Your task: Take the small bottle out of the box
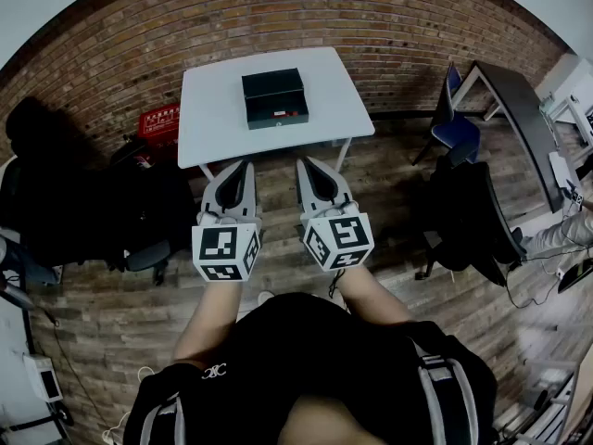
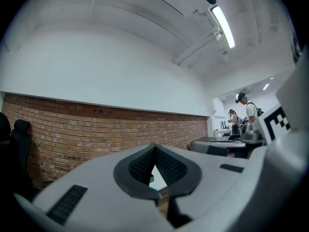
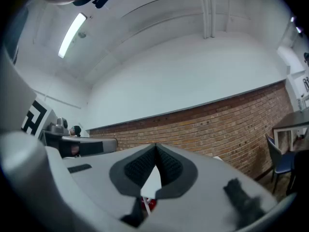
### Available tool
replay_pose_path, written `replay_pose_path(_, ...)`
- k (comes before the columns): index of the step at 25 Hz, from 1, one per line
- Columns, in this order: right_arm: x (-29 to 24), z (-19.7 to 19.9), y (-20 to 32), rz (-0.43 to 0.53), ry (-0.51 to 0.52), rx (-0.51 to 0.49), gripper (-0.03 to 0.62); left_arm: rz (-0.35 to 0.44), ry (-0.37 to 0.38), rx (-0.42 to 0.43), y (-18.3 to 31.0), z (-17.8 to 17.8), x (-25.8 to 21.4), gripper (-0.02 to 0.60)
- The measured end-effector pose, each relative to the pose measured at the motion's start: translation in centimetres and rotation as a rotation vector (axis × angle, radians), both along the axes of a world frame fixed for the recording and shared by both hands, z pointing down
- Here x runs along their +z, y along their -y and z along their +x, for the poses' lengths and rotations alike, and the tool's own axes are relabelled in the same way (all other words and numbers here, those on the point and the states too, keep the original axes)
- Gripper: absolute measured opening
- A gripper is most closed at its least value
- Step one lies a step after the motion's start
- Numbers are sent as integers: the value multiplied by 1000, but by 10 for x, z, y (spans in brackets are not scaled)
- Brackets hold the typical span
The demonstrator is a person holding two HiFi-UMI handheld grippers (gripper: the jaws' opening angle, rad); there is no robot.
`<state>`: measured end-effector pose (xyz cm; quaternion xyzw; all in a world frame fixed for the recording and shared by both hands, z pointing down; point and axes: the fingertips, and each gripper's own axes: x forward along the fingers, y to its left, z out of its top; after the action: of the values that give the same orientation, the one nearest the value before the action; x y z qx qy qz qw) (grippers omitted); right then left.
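Note:
A black box [image 1: 274, 97] lies open on the white table [image 1: 213, 109] ahead of me. Something small and red [image 1: 289, 113] shows inside it at the right; I cannot make out the bottle's shape. Both grippers hang in the air well short of the table's near edge, side by side. My left gripper [image 1: 243, 166] is shut, its tips meeting with nothing between them. My right gripper [image 1: 309, 164] is shut and empty too. In the right gripper view a bit of red [image 3: 148, 204] peeks through below the closed pads [image 3: 166, 166]. The left gripper view shows closed pads [image 2: 145, 164] and the brick wall.
A brick wall [image 1: 371, 17] runs behind the table. A red crate [image 1: 159, 120] sits on the floor at the table's left, with black office chairs [image 1: 139, 211] near it. A dark desk [image 1: 514, 100], a blue chair [image 1: 454, 128] and another black chair [image 1: 473, 221] stand at the right.

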<state>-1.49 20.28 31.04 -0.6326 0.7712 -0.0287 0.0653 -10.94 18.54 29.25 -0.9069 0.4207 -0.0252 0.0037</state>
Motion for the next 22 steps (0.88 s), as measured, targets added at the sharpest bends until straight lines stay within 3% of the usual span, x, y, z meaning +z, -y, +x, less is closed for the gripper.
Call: replay_pose_path(22, -4, -39, 21, 6, -65, 73, 31, -33, -37, 69, 17, -34, 13, 3)
